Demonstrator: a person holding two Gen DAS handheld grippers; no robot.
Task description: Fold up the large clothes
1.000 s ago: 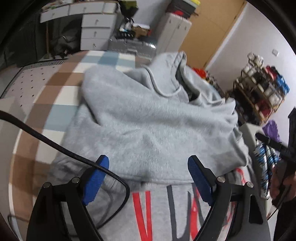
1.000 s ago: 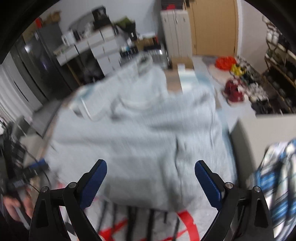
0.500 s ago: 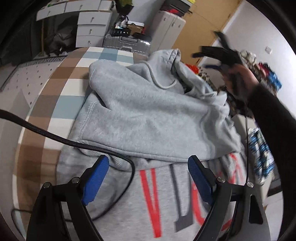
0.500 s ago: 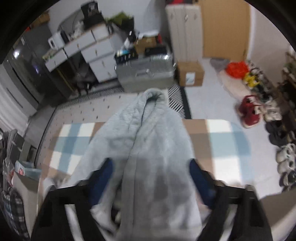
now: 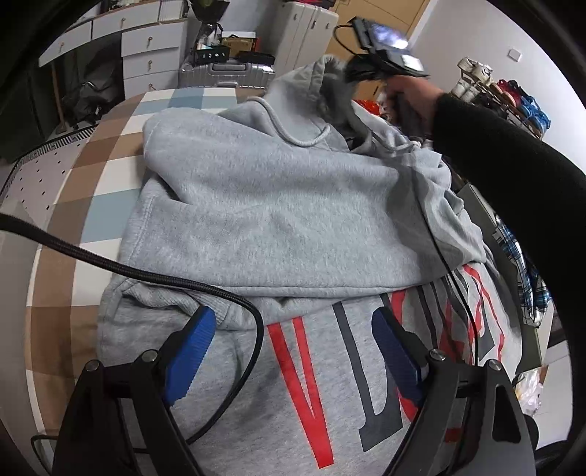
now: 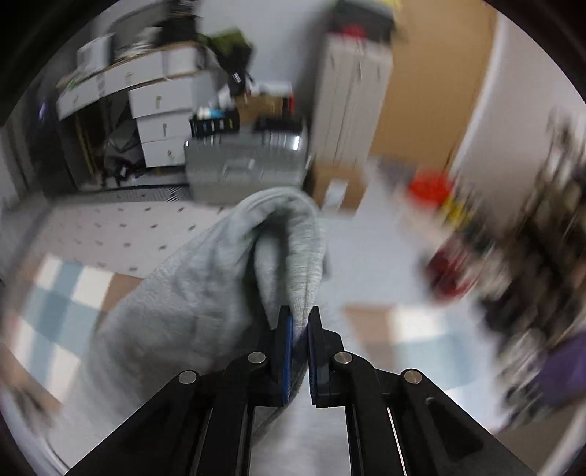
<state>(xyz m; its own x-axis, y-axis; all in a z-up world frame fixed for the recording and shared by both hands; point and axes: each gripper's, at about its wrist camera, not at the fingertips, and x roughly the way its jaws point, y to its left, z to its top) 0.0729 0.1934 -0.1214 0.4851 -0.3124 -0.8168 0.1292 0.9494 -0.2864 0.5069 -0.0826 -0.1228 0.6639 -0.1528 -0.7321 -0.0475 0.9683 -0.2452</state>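
A grey hoodie (image 5: 278, 205) with red and dark letters lies on a checked table (image 5: 73, 205), its upper part folded down over the print. My left gripper (image 5: 293, 340) hovers open just above the lettered front, nothing between its blue pads. In the left wrist view a hand in a black sleeve (image 5: 512, 175) holds my right gripper (image 5: 353, 75) at the hood (image 5: 322, 77), at the far end. In the right wrist view my right gripper (image 6: 299, 322) is shut on the hood's grey edge (image 6: 278, 234), which bunches up ahead of the pads.
A black cable (image 5: 146, 271) crosses the hoodie's left side near my left gripper. Beyond the table stand a silver suitcase (image 5: 227, 75), white drawers (image 5: 146, 55) and a tall cabinet (image 5: 304, 29). A shoe rack (image 5: 505, 91) and plaid cloth (image 5: 527, 271) are at the right.
My right gripper swept from the near side to the far end of the hoodie and shut on the hood. My left gripper stayed open over the lettering.
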